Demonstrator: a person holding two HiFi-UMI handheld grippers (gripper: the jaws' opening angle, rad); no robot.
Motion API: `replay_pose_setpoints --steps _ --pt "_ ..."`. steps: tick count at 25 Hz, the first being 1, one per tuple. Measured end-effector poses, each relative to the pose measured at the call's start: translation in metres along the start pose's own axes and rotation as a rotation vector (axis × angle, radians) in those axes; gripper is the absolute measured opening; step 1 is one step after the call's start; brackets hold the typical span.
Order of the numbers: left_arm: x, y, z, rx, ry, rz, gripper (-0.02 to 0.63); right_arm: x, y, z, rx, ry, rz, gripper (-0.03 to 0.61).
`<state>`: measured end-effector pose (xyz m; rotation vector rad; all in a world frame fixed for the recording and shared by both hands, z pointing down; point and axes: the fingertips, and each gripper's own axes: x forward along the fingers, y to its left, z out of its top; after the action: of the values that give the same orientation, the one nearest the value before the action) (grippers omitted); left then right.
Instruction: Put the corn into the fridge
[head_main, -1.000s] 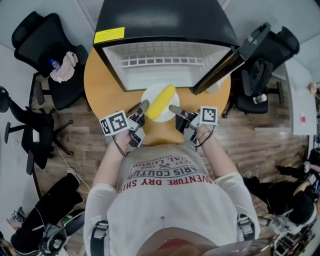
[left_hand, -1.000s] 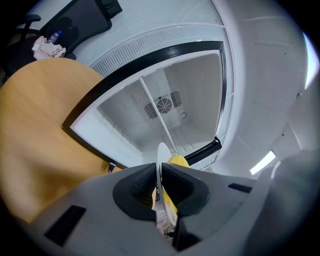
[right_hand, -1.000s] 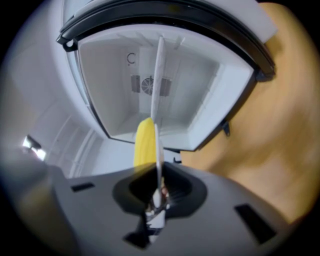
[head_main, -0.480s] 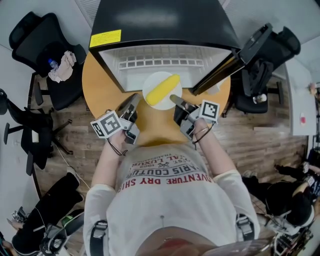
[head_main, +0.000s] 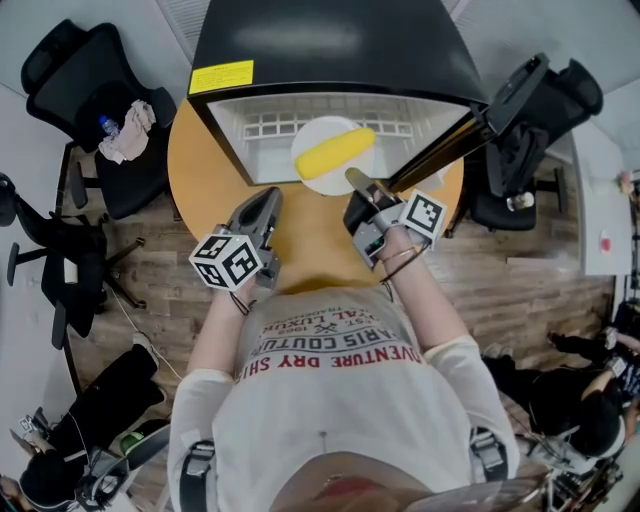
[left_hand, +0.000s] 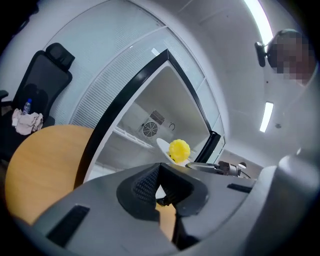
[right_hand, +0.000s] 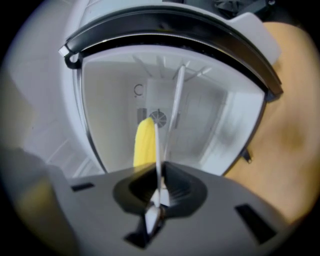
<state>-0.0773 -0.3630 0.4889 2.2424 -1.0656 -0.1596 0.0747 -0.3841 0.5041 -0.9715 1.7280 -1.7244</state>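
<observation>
Gripping the near rim of the white plate (head_main: 312, 135), the right gripper (head_main: 358, 183) has its fingers closed down to the thickness of the plate edge. The right gripper view shows that edge as a thin white line running between the two pads. The corn (head_main: 336, 153) lies lengthwise on the plate. The plate is held roughly level at the mouth of the open fridge (head_main: 330, 45), over the front of its white interior and clear of the round wooden bench (head_main: 300, 235).

Holding the plate by its rim, rather than the cob itself, supports the corn from below and leaves the fingers outside the cabinet. The fridge door (head_main: 455, 140) stands swung out to the right, so the opening is unobstructed.

The left gripper (head_main: 268, 203) sits back over the bench, apart from the plate. Its fingers are drawn together with nothing between them, and it points toward the opening.

Judged from this layout, the load hangs on a single edge grip. The plate could tip, or the cob could roll off, on its way onto a shelf.
</observation>
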Motion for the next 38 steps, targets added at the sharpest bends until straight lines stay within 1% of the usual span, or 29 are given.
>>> replay_pose_setpoints --steps 4,7,10,13,17,20,26,32,38 --pt "-0.002 0.001 -0.005 0.063 0.016 0.020 0.029 0.009 -0.005 0.012 0.026 -0.085 -0.038 0.044" --pt "-0.005 0.003 -0.008 0.066 0.020 0.033 0.029 0.013 -0.012 0.019 0.030 -0.163 -0.070 0.044" --pt "-0.006 0.005 -0.006 0.078 0.012 0.047 0.029 0.018 -0.014 0.024 0.047 -0.220 -0.080 0.044" --pt "-0.006 0.005 -0.003 0.092 0.009 0.048 0.029 0.026 -0.013 0.026 0.075 -0.240 -0.080 0.044" --pt "-0.005 0.005 -0.002 0.089 0.011 0.047 0.029 0.033 -0.015 0.027 0.124 -0.277 -0.084 0.043" --pt "-0.005 0.006 -0.002 0.088 0.017 0.046 0.029 0.039 -0.014 0.032 0.141 -0.311 -0.088 0.043" --pt "-0.002 0.007 0.000 0.078 0.018 0.040 0.029 0.050 -0.012 0.046 0.156 -0.372 -0.097 0.043" --pt "0.006 0.008 0.000 0.117 0.029 0.044 0.029 0.058 -0.009 0.056 0.164 -0.437 -0.094 0.044" --pt "0.012 0.011 -0.001 0.116 0.043 0.043 0.029 0.059 -0.007 0.055 0.157 -0.477 -0.085 0.044"
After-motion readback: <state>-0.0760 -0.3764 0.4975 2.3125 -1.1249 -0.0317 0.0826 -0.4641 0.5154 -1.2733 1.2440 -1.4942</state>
